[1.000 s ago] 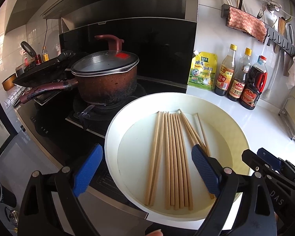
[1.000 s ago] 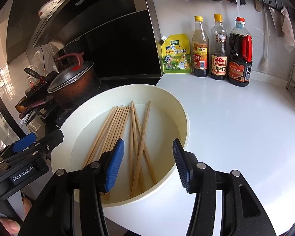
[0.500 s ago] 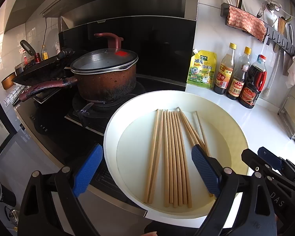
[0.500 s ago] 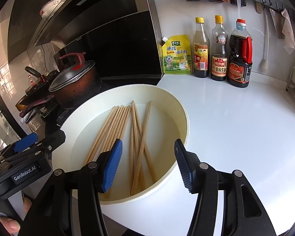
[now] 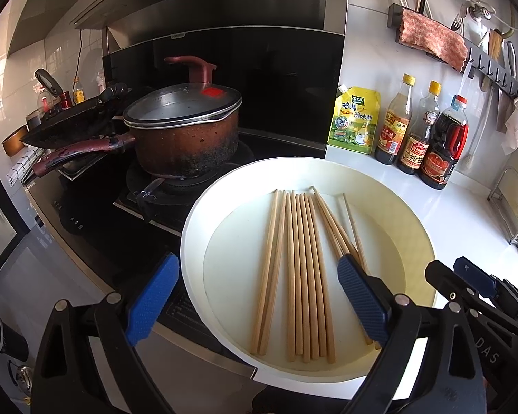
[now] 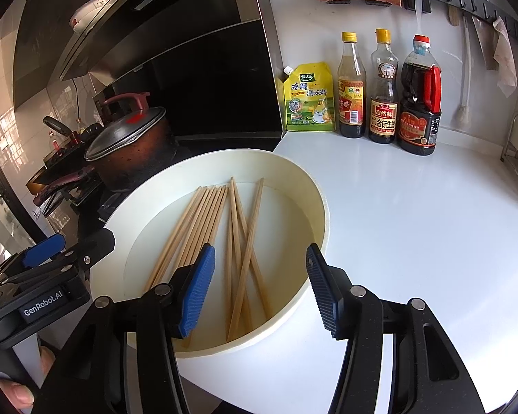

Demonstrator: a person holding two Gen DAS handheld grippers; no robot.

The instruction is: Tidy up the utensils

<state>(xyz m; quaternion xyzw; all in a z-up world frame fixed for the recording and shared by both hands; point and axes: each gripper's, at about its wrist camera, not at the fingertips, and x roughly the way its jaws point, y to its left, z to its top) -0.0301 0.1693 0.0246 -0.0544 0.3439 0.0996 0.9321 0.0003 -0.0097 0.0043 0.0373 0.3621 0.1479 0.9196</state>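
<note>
Jaws on your right gripper (image 6: 257, 288), low in the frame, stand half apart and empty above the near rim of the white basin (image 6: 319, 193); your left gripper (image 5: 257, 298) gapes wide, holding nothing. Lower onto the loose crossed chopsticks (image 6: 240, 248) mid-frame, taking few at a time.

wall (image 5: 369, 51): white tile | counter (image 6: 414, 224): white | daylight: left

Wooden chopsticks (image 6: 224, 227) in white basin (image 6: 304, 179), countertop (image 6: 414, 227).
</note>
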